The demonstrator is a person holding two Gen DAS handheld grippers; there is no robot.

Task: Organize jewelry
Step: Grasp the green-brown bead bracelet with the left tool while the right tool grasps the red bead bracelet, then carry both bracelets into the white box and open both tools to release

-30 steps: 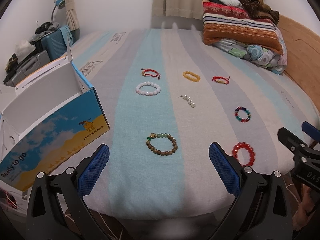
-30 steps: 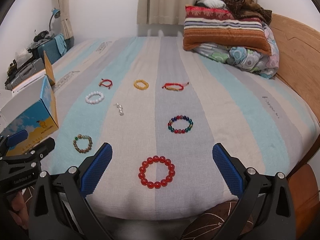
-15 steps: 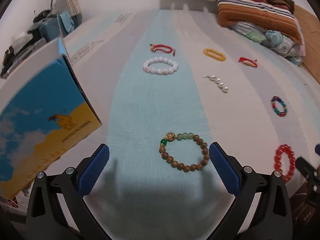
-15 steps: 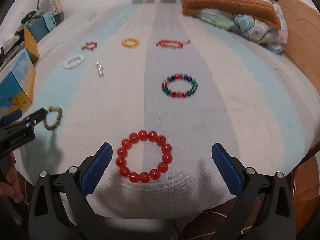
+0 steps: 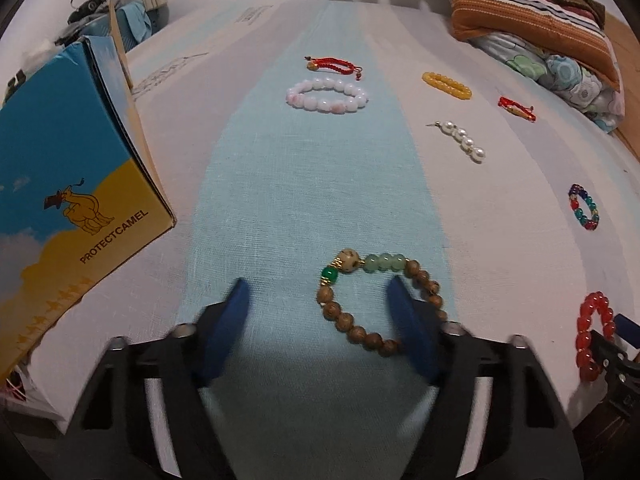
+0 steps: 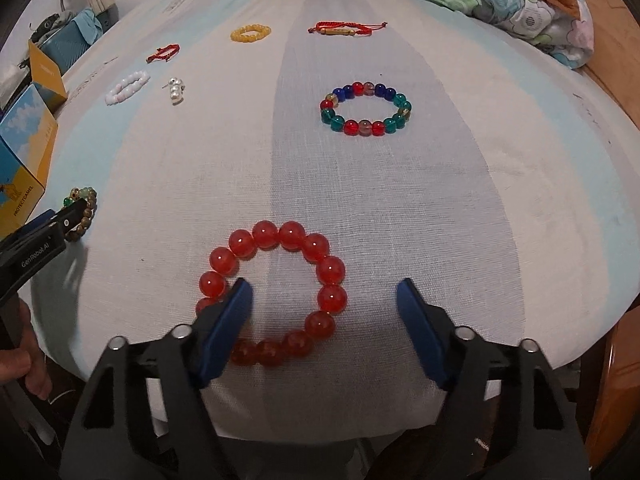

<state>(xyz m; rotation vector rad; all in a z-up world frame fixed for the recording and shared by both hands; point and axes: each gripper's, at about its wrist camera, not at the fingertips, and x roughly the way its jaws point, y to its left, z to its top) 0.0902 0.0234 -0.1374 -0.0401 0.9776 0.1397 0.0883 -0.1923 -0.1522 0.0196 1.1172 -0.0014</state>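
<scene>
I've got the L gripper point(image 5: 320, 320) low over the bed point(image 5: 320, 184), jaws closing. The wooden bead bracelet point(image 5: 380, 300) straddles its R pad point(image 5: 412, 332): near-L arc of beads sits between the pads, R arc lies outside that pad. Pads not pressing on it as far as I can see. Box w/ camel print point(image 5: 76, 200) stands just L of the tool, open flap up.

R gripper point(image 6: 324, 320) also closing, jaws still apart. Red bead bracelet point(image 6: 276, 292) straddles its L pad point(image 6: 224, 332); R half of the ring is in the gap, far-L beads outside. No squeeze visible yet.

Further ahead of the R tool: multicolour bead bracelet point(image 6: 366, 108), slightly R of centre. Ahead of the L tool: pearl strand point(image 5: 460, 140) off to the R, white bead bracelet point(image 5: 326, 96) straight on, red cord bracelet point(image 5: 334, 65) just behind it. Beyond, R: yellow bead bracelet point(image 5: 447, 85), second red cord bracelet point(image 5: 516, 109). Farthest: pillows point(image 5: 528, 12) at the headboard end.
</scene>
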